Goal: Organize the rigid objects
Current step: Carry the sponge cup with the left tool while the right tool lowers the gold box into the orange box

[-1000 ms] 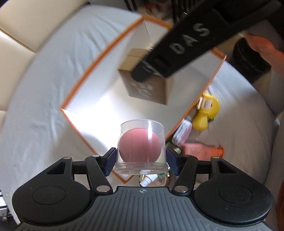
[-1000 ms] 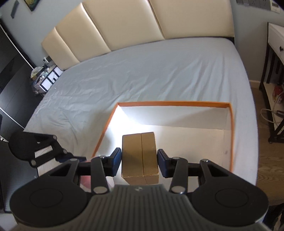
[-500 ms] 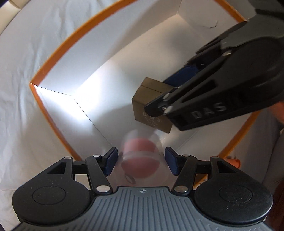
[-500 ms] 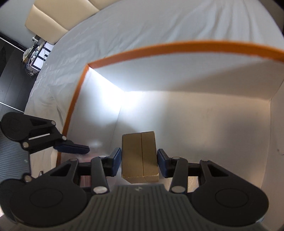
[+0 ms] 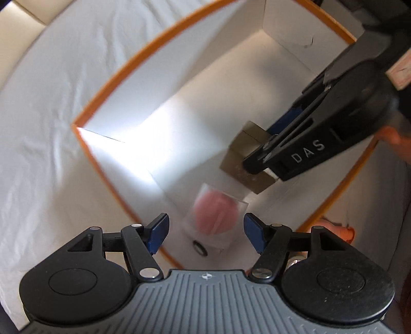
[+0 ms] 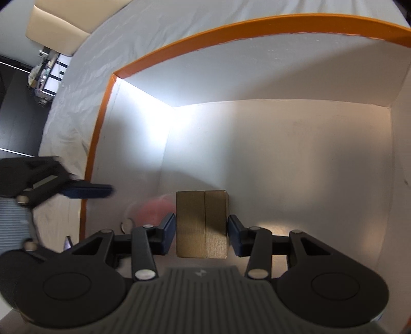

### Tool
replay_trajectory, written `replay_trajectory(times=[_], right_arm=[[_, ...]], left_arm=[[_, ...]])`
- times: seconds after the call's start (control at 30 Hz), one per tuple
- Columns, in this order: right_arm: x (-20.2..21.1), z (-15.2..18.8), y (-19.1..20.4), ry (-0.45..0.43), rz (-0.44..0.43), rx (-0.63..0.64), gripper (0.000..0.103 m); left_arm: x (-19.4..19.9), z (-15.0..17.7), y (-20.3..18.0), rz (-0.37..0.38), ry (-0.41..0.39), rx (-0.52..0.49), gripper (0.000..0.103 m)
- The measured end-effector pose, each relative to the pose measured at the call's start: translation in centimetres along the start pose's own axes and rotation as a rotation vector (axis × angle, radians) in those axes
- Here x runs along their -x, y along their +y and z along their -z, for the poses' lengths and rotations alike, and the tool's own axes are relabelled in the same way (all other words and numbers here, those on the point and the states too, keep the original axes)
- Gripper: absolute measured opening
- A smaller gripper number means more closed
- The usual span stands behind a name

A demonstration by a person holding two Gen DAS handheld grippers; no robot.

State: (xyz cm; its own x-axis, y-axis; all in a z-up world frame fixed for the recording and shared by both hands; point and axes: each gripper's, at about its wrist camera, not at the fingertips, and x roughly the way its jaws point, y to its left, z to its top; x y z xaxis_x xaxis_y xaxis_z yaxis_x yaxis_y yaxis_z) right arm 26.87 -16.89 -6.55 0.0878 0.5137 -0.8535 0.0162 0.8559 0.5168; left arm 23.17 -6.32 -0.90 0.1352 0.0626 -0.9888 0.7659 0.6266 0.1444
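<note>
A clear cup with a pink ball inside (image 5: 214, 214) is blurred, just below my open left gripper (image 5: 206, 230), inside the white box with an orange rim (image 5: 102, 102). It also shows as a pink blur in the right wrist view (image 6: 151, 209). My right gripper (image 6: 201, 232) is shut on a brown cardboard box (image 6: 202, 223), held low inside the orange-rimmed box (image 6: 231, 28). The brown box (image 5: 239, 156) and right gripper (image 5: 269, 151) show in the left wrist view. The left gripper (image 6: 84, 190) shows at the left of the right wrist view.
The orange-rimmed box sits on a white bed sheet (image 5: 51, 128). A small dark ring (image 5: 199, 248) lies on the box floor by the cup. A pink-orange bottle (image 5: 341, 230) lies outside the box at the right. A padded headboard (image 6: 66, 20) is beyond.
My left gripper has opened and let go of the clear cup, which now drops into the box. My right gripper has lowered the brown box deeper into the box.
</note>
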Motion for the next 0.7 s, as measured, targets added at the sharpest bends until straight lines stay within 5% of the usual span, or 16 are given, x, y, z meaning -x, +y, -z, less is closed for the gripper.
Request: replay_trajectory(times=[0.2,0.4,0.57,0.7], right_arm=[[1.1,0.1,0.6,-0.016,0.114,0.028,0.057],[2.0,0.9,0.1,-0.036,0.22,0.05,0.048],[0.3,0.5,-1.1,0.021,0.161,-0.016,0.049],[-0.8,0.0,0.5,0.006,0.119,0.048,0.044]], left_arm=[[2.9,2.0,0.7,0.015,-0.147,0.197,0.067],[3.8,3.0,2.6,-0.023,-0.211,0.296,0.064],[4.0,3.8,4.8,-0.04,-0.277,0.359,0.062],[2.5,4.3,5.6,-0.001,-0.23,0.396,0.041]])
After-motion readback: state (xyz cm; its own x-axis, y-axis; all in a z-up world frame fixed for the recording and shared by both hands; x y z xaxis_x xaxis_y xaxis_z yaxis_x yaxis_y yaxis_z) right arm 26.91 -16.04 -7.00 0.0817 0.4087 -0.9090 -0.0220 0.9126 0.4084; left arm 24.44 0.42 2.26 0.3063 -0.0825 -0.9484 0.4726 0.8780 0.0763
